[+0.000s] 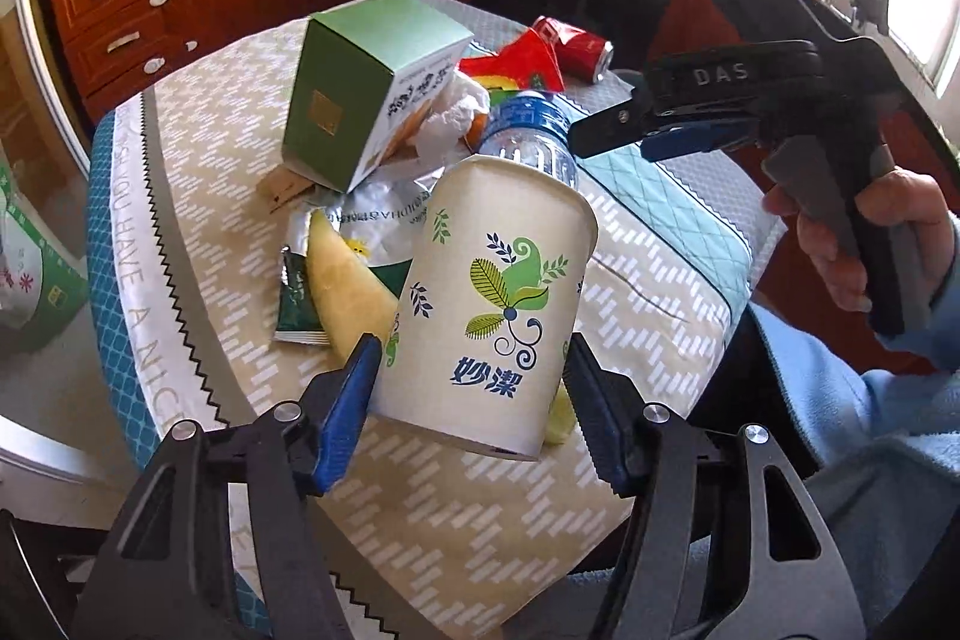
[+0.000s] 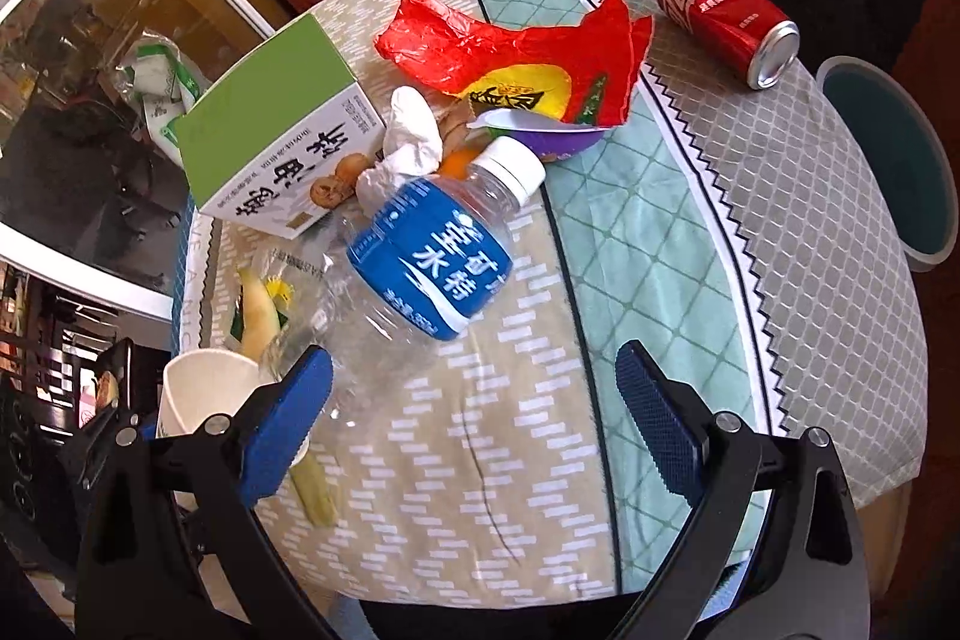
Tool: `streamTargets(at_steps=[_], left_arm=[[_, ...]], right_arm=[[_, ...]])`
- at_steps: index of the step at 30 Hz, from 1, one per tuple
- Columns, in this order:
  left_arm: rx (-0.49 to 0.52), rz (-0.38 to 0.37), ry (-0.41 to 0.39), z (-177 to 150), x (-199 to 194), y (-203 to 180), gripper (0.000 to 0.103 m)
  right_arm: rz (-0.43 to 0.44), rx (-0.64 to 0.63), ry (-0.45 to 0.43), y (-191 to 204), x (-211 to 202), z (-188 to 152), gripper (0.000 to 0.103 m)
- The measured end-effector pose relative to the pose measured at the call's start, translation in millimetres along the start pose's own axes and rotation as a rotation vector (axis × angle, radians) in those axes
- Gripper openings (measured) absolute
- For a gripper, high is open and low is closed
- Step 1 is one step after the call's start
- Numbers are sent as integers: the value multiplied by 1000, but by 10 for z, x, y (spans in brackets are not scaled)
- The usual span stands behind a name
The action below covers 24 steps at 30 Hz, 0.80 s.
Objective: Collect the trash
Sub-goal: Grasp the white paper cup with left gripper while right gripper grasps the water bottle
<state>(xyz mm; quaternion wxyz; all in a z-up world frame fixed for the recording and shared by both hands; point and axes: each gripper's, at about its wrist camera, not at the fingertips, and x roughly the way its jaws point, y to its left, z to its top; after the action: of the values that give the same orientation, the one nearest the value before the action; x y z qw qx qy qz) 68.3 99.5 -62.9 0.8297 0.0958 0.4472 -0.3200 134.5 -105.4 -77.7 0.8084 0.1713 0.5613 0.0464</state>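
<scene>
Left wrist view: the left tool pinches a paper cup by its sides, tilted and seemingly lifted off the tabletop, likely so it can be carried to the bin. The cup hides most of the bottle behind it.

Right wrist view: the right tool is spread, empty, aimed at the bottle, probably next. A can lies apart; the bin beyond the edge is partly cut off.

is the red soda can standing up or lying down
Lying down: the red soda can rests on its side on the tablecloth, its silver end facing sideways.
</scene>
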Motion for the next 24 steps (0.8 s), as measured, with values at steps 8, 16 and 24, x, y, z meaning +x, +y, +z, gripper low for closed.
streamTargets(at_steps=[8, 16, 24], left_arm=[[-139, 38, -3, -33, -82, 320, 63], [-185, 24, 1, 44, 45, 326, 63], [-180, 21, 12, 140, 105, 183, 63]], right_arm=[[71, 78, 54, 187, 451, 86, 91], [139, 70, 98, 205, 609, 77, 82], [139, 16, 61, 50, 330, -98, 70]])
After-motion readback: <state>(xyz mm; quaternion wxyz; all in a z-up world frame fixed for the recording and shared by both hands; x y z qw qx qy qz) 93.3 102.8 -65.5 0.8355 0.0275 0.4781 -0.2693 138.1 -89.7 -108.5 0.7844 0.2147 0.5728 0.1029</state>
